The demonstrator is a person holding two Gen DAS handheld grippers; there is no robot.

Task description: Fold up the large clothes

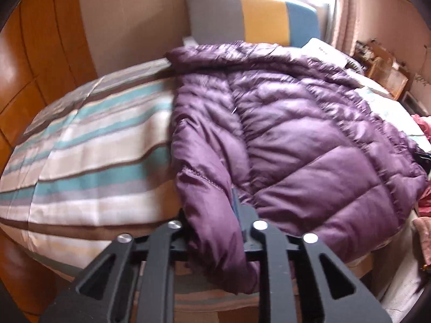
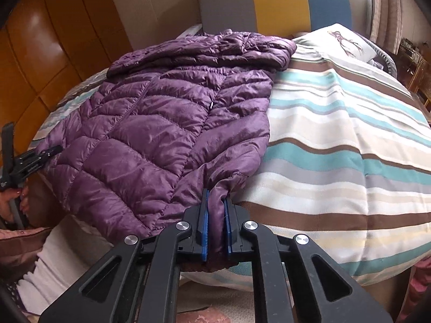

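A purple puffer jacket point(image 2: 161, 123) lies spread out flat on a bed with a striped cover point(image 2: 336, 140). The right gripper point(image 2: 215, 215) is squeezed tight on one sleeve cuff at the near edge of the bed. The left gripper point(image 1: 212, 223) is squeezed tight on the other sleeve cuff. A striped headboard point(image 2: 277, 2) stands at the far end, with a pillow point(image 2: 342, 43) near it.

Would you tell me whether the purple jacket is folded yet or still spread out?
Spread out. The jacket lies flat on the striped bed cover, hood toward the headboard, no fold visible.
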